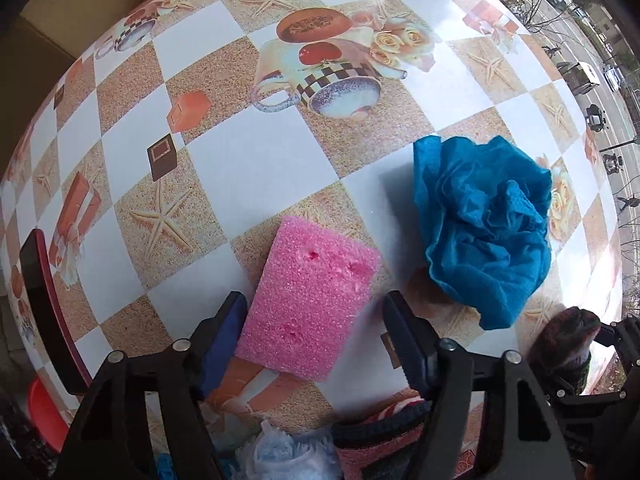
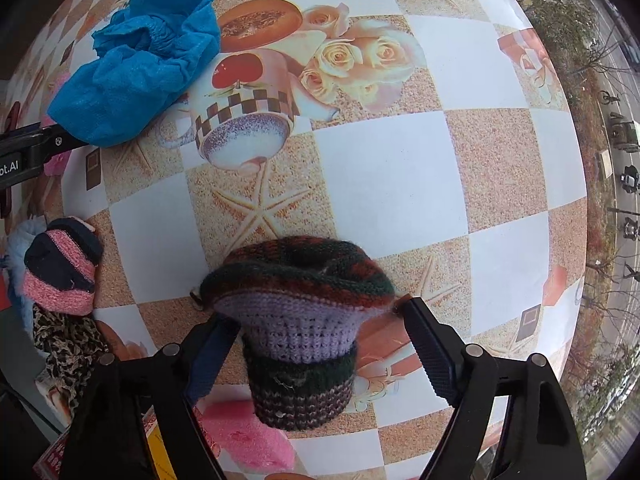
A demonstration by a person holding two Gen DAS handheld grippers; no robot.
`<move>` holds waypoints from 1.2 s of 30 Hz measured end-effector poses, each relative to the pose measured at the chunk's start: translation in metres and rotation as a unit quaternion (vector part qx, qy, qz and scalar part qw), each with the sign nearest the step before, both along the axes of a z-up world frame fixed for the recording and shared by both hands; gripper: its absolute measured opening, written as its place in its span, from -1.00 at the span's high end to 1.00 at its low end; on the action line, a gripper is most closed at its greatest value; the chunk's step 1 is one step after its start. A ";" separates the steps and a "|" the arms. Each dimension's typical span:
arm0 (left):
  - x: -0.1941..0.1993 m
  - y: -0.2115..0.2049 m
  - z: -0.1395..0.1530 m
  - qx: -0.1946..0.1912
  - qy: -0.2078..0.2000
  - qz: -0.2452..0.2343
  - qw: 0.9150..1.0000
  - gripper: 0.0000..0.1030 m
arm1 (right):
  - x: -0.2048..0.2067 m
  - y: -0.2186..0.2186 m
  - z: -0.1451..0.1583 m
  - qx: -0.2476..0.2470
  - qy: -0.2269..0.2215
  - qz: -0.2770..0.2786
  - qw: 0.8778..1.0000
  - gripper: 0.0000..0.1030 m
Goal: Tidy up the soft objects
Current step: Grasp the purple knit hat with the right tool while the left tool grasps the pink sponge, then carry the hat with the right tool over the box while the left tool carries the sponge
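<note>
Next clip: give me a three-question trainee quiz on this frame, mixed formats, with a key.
1. True or false: the left gripper is shut on the pink sponge.
2. Multiple choice: what lies between the right gripper's fingers? A) blue cloth B) knitted hat C) leopard-print fabric
3. Fill in: in the left wrist view, the blue cloth lies to the ____ of the sponge.

Key
1. False: the jaws stand open, one on each side of the sponge.
2. B: the knitted hat sits between the open fingers; the blue cloth is far off, up and to the left.
3. right
</note>
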State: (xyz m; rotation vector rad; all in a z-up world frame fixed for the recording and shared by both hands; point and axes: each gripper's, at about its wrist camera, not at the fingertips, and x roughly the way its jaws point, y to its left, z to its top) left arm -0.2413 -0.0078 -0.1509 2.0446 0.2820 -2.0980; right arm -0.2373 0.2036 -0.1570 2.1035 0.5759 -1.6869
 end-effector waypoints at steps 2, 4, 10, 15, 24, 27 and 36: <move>-0.001 0.003 0.006 -0.013 -0.004 -0.007 1.000 -0.01 | 0.002 -0.003 0.008 -0.010 0.011 0.013 1.000 0.23; 0.001 0.003 0.016 -0.025 0.009 -0.008 1.000 0.00 | 0.002 -0.004 0.011 -0.025 -0.001 0.009 1.000 0.25; 0.021 -0.001 0.054 -0.047 0.038 0.003 0.998 0.00 | 0.002 0.009 0.028 -0.063 -0.017 -0.030 0.997 0.25; 0.054 -0.007 0.084 -0.059 0.052 0.021 0.997 -0.01 | 0.002 0.026 0.050 -0.077 -0.008 -0.048 0.996 0.25; 0.123 0.019 0.110 -0.062 0.076 0.027 0.995 -0.01 | 0.014 0.056 0.086 -0.095 0.006 -0.069 0.993 0.25; 0.144 0.035 0.118 -0.059 0.083 0.018 0.995 -0.01 | 0.030 0.062 0.096 -0.097 0.012 -0.067 0.993 0.25; 0.212 0.077 0.142 -0.043 0.099 0.006 0.994 -0.01 | 0.084 0.081 0.120 -0.094 0.019 -0.061 0.993 0.25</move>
